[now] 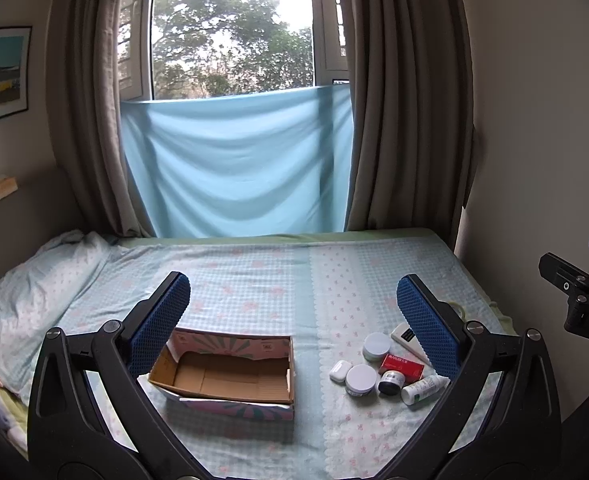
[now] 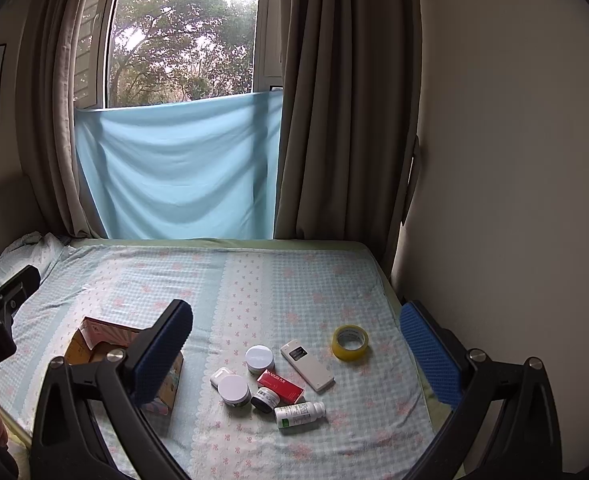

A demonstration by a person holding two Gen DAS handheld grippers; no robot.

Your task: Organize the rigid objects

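An open, empty cardboard box (image 1: 230, 376) sits on the bed; it also shows in the right wrist view (image 2: 94, 344), partly hidden by a finger. Right of it lies a cluster: two white-lidded jars (image 2: 259, 358) (image 2: 234, 389), a white earbud case (image 2: 219, 376), a red box (image 2: 280, 386), a small dark jar (image 2: 265, 399), a white bottle on its side (image 2: 299, 414), a white remote (image 2: 307, 365) and a yellow tape roll (image 2: 350, 342). My left gripper (image 1: 293, 322) is open above the bed. My right gripper (image 2: 296, 354) is open above the cluster.
The bed (image 2: 254, 280) has a checked floral sheet. A pillow (image 1: 42, 280) lies at the left. Curtains and a blue cloth (image 1: 238, 168) hang at the window behind. A wall (image 2: 514, 200) runs along the bed's right side.
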